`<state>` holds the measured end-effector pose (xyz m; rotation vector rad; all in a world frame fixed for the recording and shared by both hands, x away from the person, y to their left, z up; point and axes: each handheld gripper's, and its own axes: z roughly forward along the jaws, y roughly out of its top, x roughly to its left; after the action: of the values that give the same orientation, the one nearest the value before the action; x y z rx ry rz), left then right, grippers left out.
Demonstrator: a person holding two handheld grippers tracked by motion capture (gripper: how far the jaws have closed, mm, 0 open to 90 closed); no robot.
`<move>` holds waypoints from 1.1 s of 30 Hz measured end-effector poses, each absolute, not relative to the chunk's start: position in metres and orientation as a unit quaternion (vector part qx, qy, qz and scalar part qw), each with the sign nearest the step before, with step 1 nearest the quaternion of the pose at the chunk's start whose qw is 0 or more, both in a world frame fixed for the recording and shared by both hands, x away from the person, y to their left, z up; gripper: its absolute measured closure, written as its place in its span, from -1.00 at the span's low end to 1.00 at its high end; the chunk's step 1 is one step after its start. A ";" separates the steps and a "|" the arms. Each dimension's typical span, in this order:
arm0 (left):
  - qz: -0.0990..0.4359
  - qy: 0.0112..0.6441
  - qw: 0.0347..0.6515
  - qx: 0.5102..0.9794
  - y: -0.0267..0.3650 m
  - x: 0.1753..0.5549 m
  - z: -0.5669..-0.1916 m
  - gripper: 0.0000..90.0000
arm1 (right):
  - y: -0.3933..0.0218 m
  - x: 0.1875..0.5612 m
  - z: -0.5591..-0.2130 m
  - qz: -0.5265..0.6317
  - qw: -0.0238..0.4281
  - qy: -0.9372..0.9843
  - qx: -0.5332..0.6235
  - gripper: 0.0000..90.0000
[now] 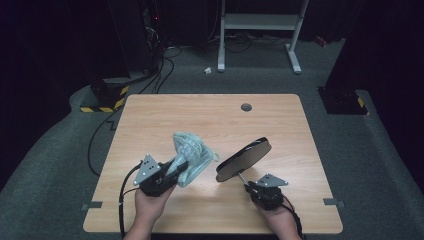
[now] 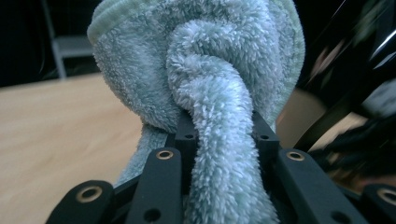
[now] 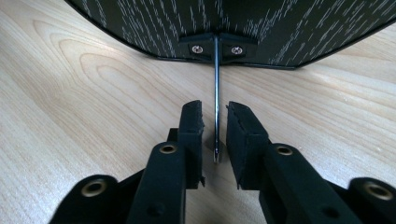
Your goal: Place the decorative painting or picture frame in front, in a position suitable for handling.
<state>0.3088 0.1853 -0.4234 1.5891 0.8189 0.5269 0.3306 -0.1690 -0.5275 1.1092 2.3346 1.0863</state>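
A pale teal terry towel (image 1: 192,152) hangs bunched and lifted off the wooden table (image 1: 210,115) at front left. My left gripper (image 1: 175,167) is shut on a rolled fold of the towel (image 2: 219,84), which runs down between the jaws of the left gripper (image 2: 223,126). A black oval panel (image 1: 243,159) leans tilted at front right, with a thin metal rod (image 3: 216,84) screwed to its underside (image 3: 261,28). My right gripper (image 1: 248,186) points at it. In the right gripper view the rod stands between the jaws of that gripper (image 3: 215,112), with a small gap on each side.
A round grey grommet (image 1: 246,107) sits near the table's far edge. Grey tape marks (image 1: 92,205) lie at the front corners. Beyond the table stand a white metal frame (image 1: 260,22), a black base with yellow stripes (image 1: 102,102) and cables on the carpet.
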 end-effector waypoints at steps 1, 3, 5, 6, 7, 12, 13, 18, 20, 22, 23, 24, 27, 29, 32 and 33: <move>0.229 0.345 0.603 0.682 0.182 0.307 -0.416 0.59 | -0.169 0.330 -0.528 0.380 0.167 0.822 0.391 0.76; 0.233 0.327 0.618 0.676 0.172 0.305 -0.400 0.59 | -0.169 0.330 -0.528 0.378 0.168 0.823 0.389 0.82; 0.239 0.301 0.629 0.675 0.153 0.303 -0.380 0.58 | -0.167 0.330 -0.528 0.373 0.171 0.825 0.389 0.87; 0.239 0.301 0.629 0.675 0.153 0.303 -0.380 0.58 | -0.167 0.330 -0.528 0.373 0.171 0.825 0.389 0.87; 0.240 0.295 0.631 0.676 0.146 0.302 -0.374 0.58 | -0.167 0.330 -0.528 0.373 0.168 0.827 0.387 0.89; 0.235 0.261 0.641 0.682 0.109 0.304 -0.354 0.57 | -0.165 0.329 -0.528 0.371 0.170 0.828 0.385 0.89; 0.234 0.249 0.640 0.688 0.096 0.308 -0.348 0.57 | -0.166 0.329 -0.528 0.371 0.169 0.828 0.385 0.89; 0.230 0.232 0.639 0.696 0.073 0.315 -0.337 0.57 | -0.165 0.329 -0.528 0.371 0.168 0.828 0.385 0.89; 0.234 0.225 0.630 0.706 0.061 0.318 -0.332 0.57 | -0.165 0.329 -0.528 0.370 0.168 0.829 0.385 0.89; 0.243 0.221 0.621 0.712 0.050 0.321 -0.330 0.57 | -0.164 0.330 -0.528 0.368 0.168 0.829 0.385 0.90; 0.241 0.220 0.615 0.718 0.044 0.322 -0.331 0.57 | -0.164 0.330 -0.528 0.369 0.170 0.829 0.384 0.91; 0.241 0.219 0.607 0.725 0.039 0.323 -0.332 0.57 | -0.164 0.330 -0.528 0.369 0.170 0.829 0.384 0.91; 0.249 0.217 0.587 0.739 0.033 0.325 -0.340 0.58 | -0.164 0.330 -0.528 0.366 0.176 0.831 0.381 0.93; 0.248 0.220 0.589 0.737 0.036 0.325 -0.341 0.59 | -0.164 0.329 -0.528 0.365 0.175 0.831 0.382 0.93; 0.250 0.226 0.583 0.739 0.044 0.322 -0.347 0.59 | -0.163 0.329 -0.528 0.363 0.175 0.831 0.384 0.94; 0.249 0.228 0.584 0.738 0.051 0.318 -0.354 0.59 | -0.164 0.329 -0.528 0.363 0.175 0.832 0.382 0.95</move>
<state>0.3180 0.0508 -0.3539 1.7219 0.5318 0.5814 0.3295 -0.1635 -0.5283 1.0812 2.3559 1.0290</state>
